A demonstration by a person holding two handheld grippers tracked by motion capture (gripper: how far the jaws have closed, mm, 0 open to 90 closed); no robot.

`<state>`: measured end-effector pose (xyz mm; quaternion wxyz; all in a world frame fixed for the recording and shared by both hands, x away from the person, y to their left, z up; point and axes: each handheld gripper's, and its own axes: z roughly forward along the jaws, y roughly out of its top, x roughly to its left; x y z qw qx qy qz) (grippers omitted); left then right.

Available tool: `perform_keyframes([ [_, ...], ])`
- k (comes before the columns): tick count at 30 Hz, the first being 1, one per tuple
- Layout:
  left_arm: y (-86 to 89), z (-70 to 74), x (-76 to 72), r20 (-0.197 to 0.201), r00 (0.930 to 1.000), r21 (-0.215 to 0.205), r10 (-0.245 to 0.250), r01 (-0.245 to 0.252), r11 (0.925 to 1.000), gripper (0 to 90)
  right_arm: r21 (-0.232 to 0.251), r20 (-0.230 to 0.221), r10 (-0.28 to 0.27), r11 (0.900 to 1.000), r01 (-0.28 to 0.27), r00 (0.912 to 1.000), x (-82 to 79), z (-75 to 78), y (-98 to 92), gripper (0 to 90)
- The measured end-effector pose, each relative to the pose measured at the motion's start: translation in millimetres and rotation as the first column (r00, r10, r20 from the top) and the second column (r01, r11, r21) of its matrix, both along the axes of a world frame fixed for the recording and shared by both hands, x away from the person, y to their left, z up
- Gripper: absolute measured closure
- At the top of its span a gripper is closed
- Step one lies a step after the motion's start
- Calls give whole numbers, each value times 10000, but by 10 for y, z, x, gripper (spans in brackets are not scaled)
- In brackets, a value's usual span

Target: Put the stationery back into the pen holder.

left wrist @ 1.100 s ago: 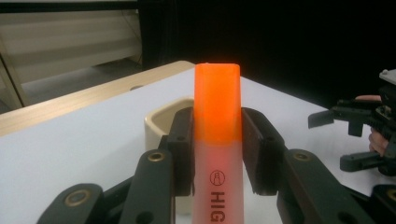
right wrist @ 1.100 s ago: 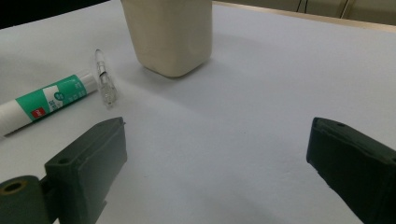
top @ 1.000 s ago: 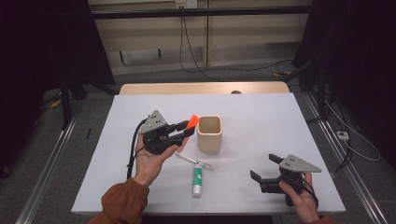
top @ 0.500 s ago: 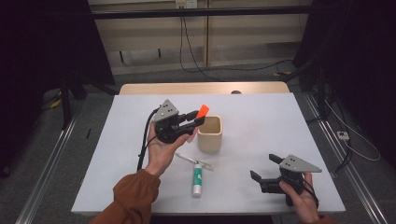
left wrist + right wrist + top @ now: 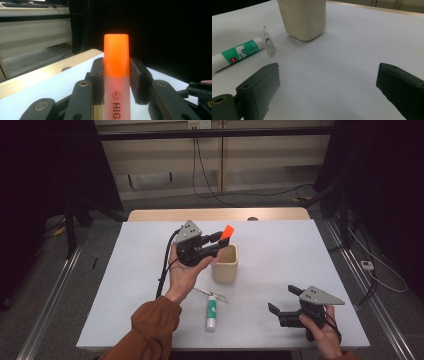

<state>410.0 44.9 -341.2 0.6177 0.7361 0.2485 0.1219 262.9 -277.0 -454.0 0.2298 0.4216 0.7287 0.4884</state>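
Note:
My left gripper [image 5: 216, 241] is shut on an orange-capped highlighter [image 5: 227, 232], lifted above the table with the cap pointing over the near-left rim of the cream cup [image 5: 225, 264]. In the left gripper view the highlighter [image 5: 116, 75] stands between the two black pads [image 5: 98, 75], its orange cap rising past them. My right gripper [image 5: 284, 301] rests low at the table's front right, open with nothing between its jaws. A green-and-white glue stick [image 5: 211, 311] and a clear pen [image 5: 210, 293] lie in front of the cup, also seen as glue stick [image 5: 237, 53] and pen [image 5: 269, 41].
The white table [image 5: 280, 245] has a wooden strip along its far edge. A black cable [image 5: 164, 270] trails from the left gripper down the table's left side. Dark curtains and floor cables lie beyond the table.
The left hand has carried the highlighter away from me and to the right, up toward the cup's rim. The right gripper has stayed put.

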Motion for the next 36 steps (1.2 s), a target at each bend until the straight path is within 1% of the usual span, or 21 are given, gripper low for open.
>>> perform_keyframes([
  [6, -70, 1, 77, 136, 9997, -81, -219, 220, 9997, 671, 4, -2, 7, 10000, -7, 10000, -2, 0, 1, 48],
  [8, -92, -15, 103, 176, 9996, 5, -220, 220, 9998, 671, 2, -3, 9, 10000, -9, 10000, -1, -1, -1, 48],
  [10, -111, -39, 123, 203, 9998, 107, -91, 89, 9999, 672, 6, 0, 12, 10000, -12, 10000, -1, -1, -1, 48],
  [11, -122, -57, 136, 181, 9998, 102, -33, 31, 9999, 671, 9, 4, 17, 10000, -17, 10000, -2, -1, -1, 48],
  [13, -144, -92, 163, 78, 9999, 111, -137, 137, 9998, 671, 9, 2, 20, 10000, -20, 10000, -2, -1, -1, 48],
  [14, -155, -104, 168, 98, 9999, 200, -62, 60, 9998, 671, 10, 0, 21, 10000, -21, 10000, -2, -1, -2, 48],
  [16, -177, -125, 182, 94, 9999, 139, -56, 55, 9999, 672, 11, 2, 23, 10000, -23, 10000, -2, -1, -2, 48],
  [19, -193, -142, 214, 156, 9999, 154, -46, 44, 9999, 672, 12, 0, 24, 10000, -24, 10000, -2, -2, -4, 48],
  [21, -198, -157, 235, 126, 9999, 118, -18, 17, 9999, 671, 9, 0, 24, 10000, -24, 10000, -1, -2, -4, 48],
  [23, -202, -179, 253, 114, 9999, 179, 17, -19, 9998, 671, 17, -19, 15, 10000, -15, 10000, -4, -1, -5, 48],
  [25, -203, -207, 271, 80, 9999, 271, -62, 60, 9996, 671, 10, -18, 7, 10000, -7, 10000, -2, -3, -7, 48],
  [26, -209, -220, 270, 41, 10000, 313, -28, 27, 9995, 671, 10, -12, 8, 10000, -8, 10000, -2, -3, -7, 48],
  [28, -209, -247, 268, 56, 9999, 410, -110, 108, 9991, 671, 9, -22, 14, 10000, -14, 10000, -4, -2, -6, 48],
  [30, -198, -266, 262, 59, 10000, 412, -47, 44, 9991, 671, 9, -29, -5, 10000, 5, 10000, -6, -2, -8, 48],
  [32, -178, -282, 269, -42, 10000, 356, -12, 13, 9994, 671, -3, -8, -18, 10000, 18, 10000, -6, -3, -9, 48],
  [36, -166, -323, 283, -112, 9999, 505, -9, 14, 9987, 671, -21, -9, 16, 10000, -16, 10000, -6, -4, -6, 48],
])
